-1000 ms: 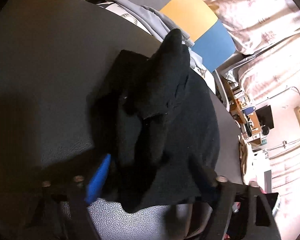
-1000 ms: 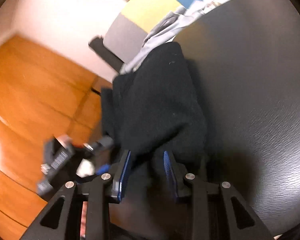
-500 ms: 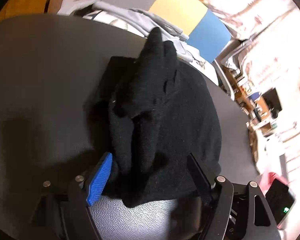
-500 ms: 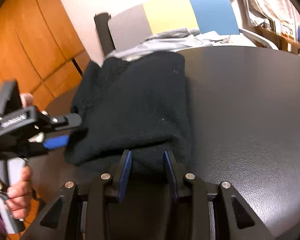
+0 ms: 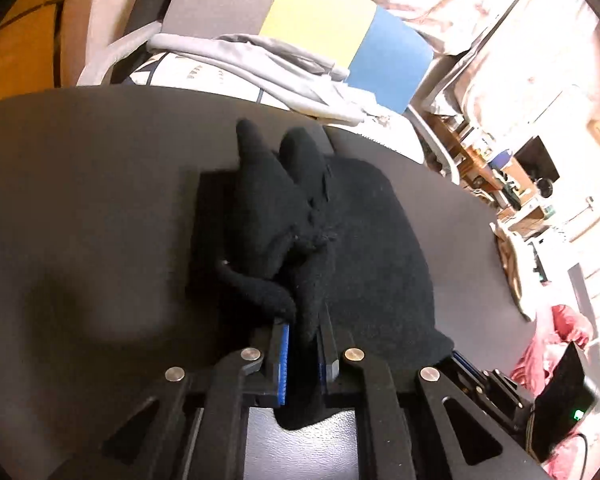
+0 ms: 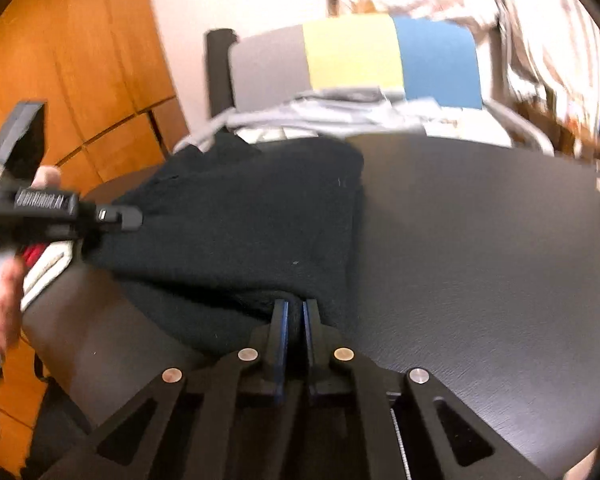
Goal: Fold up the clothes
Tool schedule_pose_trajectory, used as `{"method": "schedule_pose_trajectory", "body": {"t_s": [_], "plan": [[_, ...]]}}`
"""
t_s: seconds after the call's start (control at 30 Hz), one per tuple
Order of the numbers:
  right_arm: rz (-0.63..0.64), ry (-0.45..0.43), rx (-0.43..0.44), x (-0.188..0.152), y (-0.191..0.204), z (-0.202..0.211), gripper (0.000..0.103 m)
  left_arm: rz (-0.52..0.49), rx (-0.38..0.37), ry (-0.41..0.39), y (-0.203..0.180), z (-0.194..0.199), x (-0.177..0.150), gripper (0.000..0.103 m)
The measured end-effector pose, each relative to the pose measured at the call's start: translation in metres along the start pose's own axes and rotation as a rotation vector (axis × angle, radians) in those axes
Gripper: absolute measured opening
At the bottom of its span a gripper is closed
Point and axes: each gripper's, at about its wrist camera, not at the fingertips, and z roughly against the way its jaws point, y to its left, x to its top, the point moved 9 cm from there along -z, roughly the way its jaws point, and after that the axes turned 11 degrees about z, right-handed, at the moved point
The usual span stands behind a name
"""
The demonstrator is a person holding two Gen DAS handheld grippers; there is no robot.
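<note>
On the dark table (image 5: 100,208), both grippers' fingers pinch the black garment (image 5: 360,240); only the right view shows a hand (image 6: 0,300).

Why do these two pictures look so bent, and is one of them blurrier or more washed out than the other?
Both views are fisheye, so the table edge curves. Left wrist view: sharp on the black garment, but the window side at right is blown out white. Right wrist view: motion blur smears the striped chair back and curtains; the garment is clearer.
</note>
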Motion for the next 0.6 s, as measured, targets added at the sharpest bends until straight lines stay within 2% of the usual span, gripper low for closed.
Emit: {"method": "schedule_pose_trajectory", "body": {"t_s": [0.13, 0.2, 0.27, 0.33, 0.4, 0.5, 0.57, 0.6], "plan": [[0.016, -0.002, 0.006, 0.001, 0.001, 0.006, 0.003, -0.055, 0.152, 0.035, 0.039, -0.023, -0.022, 0.010], [0.024, -0.002, 0.010, 0.001, 0.002, 0.008, 0.018, -0.002, 0.120, 0.042, 0.046, -0.031, -0.032, 0.011], [0.032, -0.003, 0.013, 0.001, 0.003, 0.011, 0.025, 0.059, 0.070, 0.031, 0.051, -0.032, -0.038, 0.014], [0.039, -0.004, 0.016, 0.002, 0.004, 0.014, 0.027, 0.101, 0.035, 0.017, 0.054, -0.029, -0.036, 0.032], [0.047, -0.005, 0.019, 0.002, 0.004, 0.017, 0.028, 0.142, 0.025, 0.024, 0.057, -0.028, -0.033, 0.040], [0.060, 0.032, 0.010, -0.002, 0.011, 0.007, 0.028, 0.208, -0.010, 0.018, 0.059, -0.019, -0.028, 0.041], [0.036, 0.061, 0.020, -0.007, 0.016, -0.005, 0.028, 0.226, -0.050, -0.030, 0.053, -0.001, -0.025, 0.049], [0.001, 0.067, 0.043, -0.008, 0.016, -0.011, 0.028, 0.223, -0.055, -0.059, 0.050, 0.008, -0.024, 0.063]]}}
